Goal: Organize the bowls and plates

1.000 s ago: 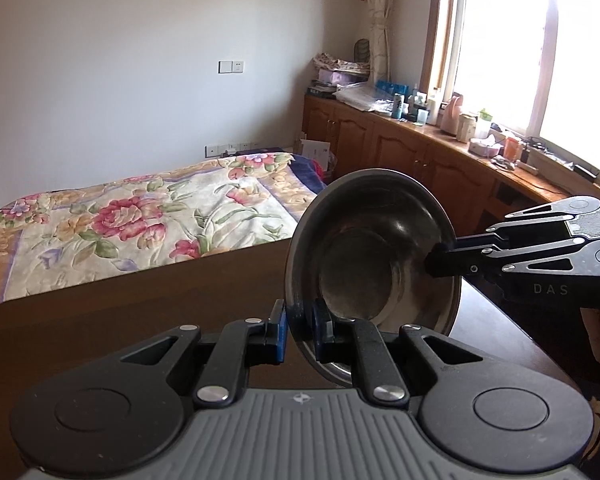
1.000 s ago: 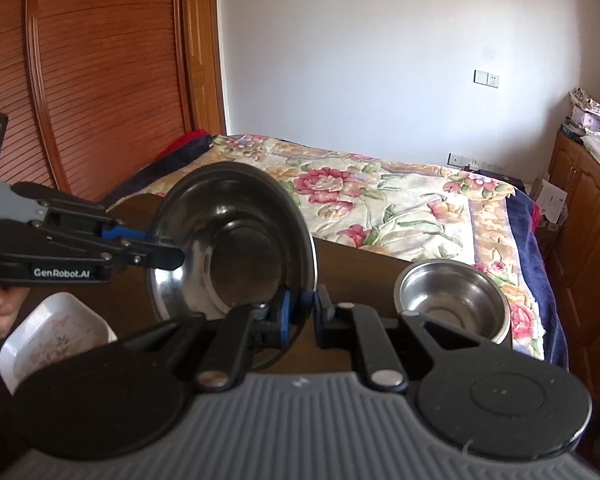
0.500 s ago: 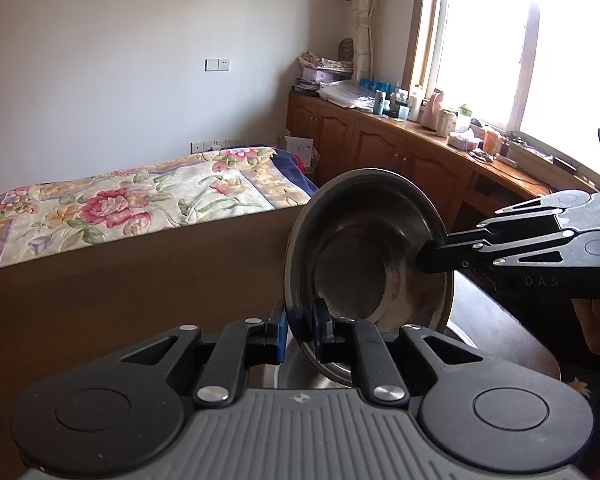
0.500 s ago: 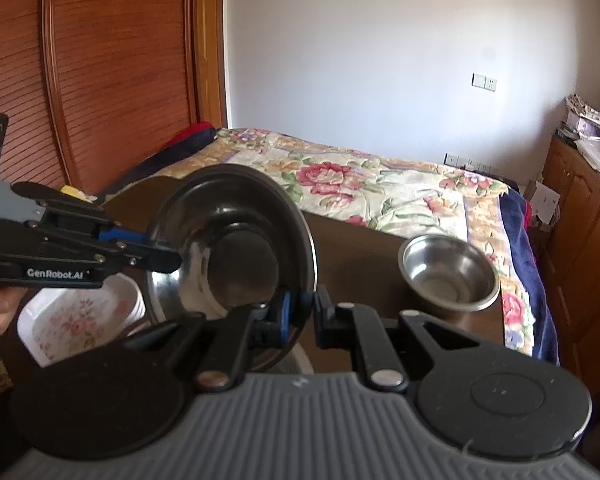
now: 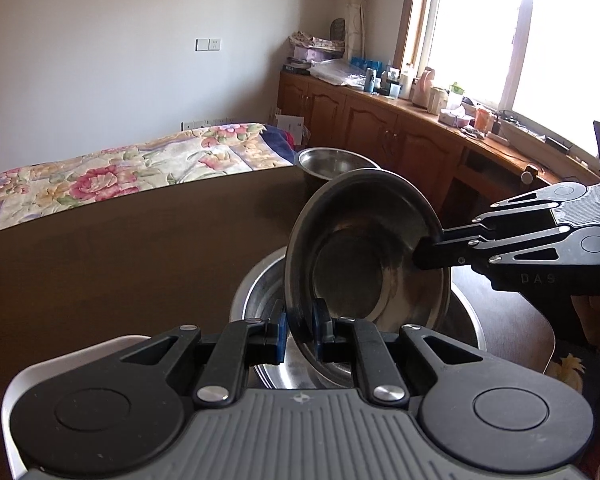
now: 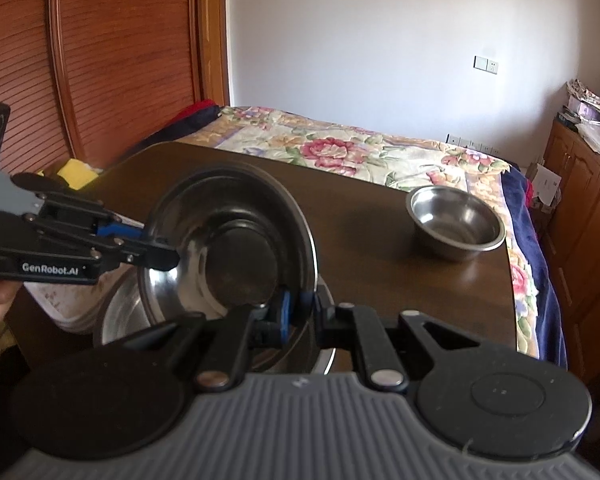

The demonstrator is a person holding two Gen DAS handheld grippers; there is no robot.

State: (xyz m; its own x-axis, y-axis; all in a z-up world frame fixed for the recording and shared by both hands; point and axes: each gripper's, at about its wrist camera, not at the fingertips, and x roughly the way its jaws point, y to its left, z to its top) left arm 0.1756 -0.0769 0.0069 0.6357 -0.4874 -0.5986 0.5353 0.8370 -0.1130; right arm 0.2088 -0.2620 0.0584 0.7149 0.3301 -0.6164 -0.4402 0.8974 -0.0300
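Steel bowl (image 5: 364, 264) tilted above larger steel bowl (image 5: 260, 292), left gripper (image 5: 300, 330) and right gripper (image 6: 300, 306) jaws clamped on opposite rim edges, small bowl (image 6: 456, 222) apart on table (image 6: 360, 216).

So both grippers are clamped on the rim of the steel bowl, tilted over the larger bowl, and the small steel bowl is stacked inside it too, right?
Not quite. The right wrist view shows the small steel bowl standing alone on the table, apart. The left gripper and right gripper do clamp the tilted steel bowl over the larger bowl.

Small bowl (image 6: 456, 226) near far table (image 6: 360, 216) corner
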